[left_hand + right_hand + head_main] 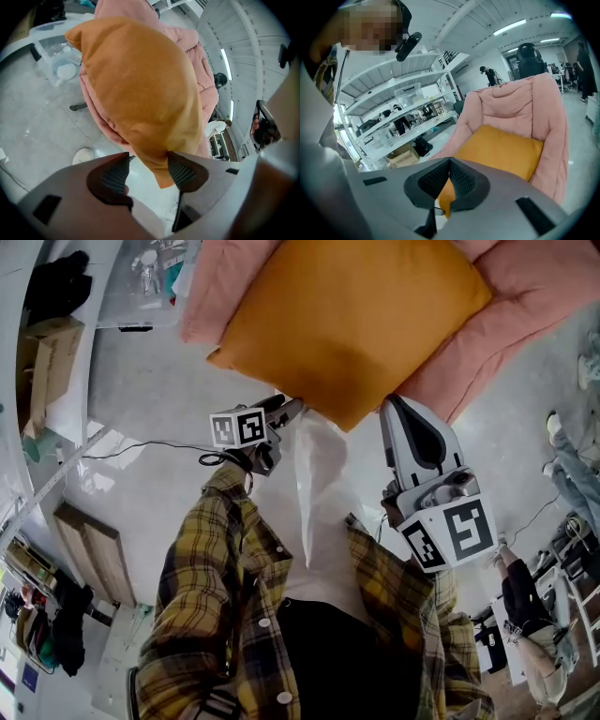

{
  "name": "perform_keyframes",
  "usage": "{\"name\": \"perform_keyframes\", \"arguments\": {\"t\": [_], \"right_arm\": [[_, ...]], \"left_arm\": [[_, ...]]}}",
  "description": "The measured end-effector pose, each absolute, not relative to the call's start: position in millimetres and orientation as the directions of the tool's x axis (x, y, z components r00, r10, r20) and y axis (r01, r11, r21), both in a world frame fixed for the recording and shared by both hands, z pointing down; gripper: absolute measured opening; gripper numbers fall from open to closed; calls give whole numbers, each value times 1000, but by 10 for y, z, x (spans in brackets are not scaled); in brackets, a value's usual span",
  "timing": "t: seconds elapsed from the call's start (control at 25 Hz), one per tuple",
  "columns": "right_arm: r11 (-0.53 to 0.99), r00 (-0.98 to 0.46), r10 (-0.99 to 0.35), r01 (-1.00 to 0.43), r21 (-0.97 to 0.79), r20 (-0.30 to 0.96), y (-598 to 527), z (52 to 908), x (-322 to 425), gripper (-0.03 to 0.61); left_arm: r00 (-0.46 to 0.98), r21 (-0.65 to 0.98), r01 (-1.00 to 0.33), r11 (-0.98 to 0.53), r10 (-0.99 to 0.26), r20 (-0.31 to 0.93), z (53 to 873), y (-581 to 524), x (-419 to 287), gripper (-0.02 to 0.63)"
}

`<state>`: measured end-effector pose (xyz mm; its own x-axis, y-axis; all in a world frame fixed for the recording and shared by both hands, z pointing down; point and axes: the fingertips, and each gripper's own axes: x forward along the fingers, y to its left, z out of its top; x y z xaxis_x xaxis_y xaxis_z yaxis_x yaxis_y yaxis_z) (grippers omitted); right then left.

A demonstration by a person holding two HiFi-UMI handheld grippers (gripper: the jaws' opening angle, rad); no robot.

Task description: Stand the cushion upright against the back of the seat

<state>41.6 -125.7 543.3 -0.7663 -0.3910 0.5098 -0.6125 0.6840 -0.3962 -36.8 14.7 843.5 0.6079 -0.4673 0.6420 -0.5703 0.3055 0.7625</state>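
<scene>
The orange cushion (347,324) lay in the lap of the pink padded seat (525,315). Its near edge hung out over the front, toward the person, and its far edge pointed at the backrest. From the right gripper view it looked low and slanted rather than standing, with the pink back rising bare behind it, so I'd judge the propping-up not yet done.

It looked a soft, plump, light thing. The cover was a matte woven cloth that should not slip, and the filling gave wherever it was pinched. A hold on a corner alone would likely let the body sag and fold. I'd want both holds spread along the near edge, as they were, so it could be tipped up as one piece.

The left gripper (286,412) had its jaws closed on the cushion's near left corner. In its own view the cloth was bunched between the two ribbed pads, with a tail of it poking out below. The right gripper (392,409) was clamped on the near edge further to the right. Its jaws met almost tip to tip, with a fold of orange cloth caught between them.

Below them was the person's plaid shirt (216,596), and pale floor (150,390) lay round the seat.
</scene>
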Motion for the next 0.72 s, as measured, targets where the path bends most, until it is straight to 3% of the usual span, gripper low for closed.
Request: {"name": "perform_keyframes", "arguments": {"t": [0.2,0.36,0.72], "right_arm": [[692,-766,-368,-604,-395,527,-1230,5545,362,17],[684,-759,-370,-612,-396,536,-1236,5617,373,17],[668,-748,-390,-631,-394,537,-1215,5576,402,17]], "left_arm": [[644,809,-514,286,-494,584,8515,71,-340,252],[650,795,-551,254,-467,599,8553,-39,-291,241],[639,767,-598,232,-439,631,8372,-24,-242,103]]}}
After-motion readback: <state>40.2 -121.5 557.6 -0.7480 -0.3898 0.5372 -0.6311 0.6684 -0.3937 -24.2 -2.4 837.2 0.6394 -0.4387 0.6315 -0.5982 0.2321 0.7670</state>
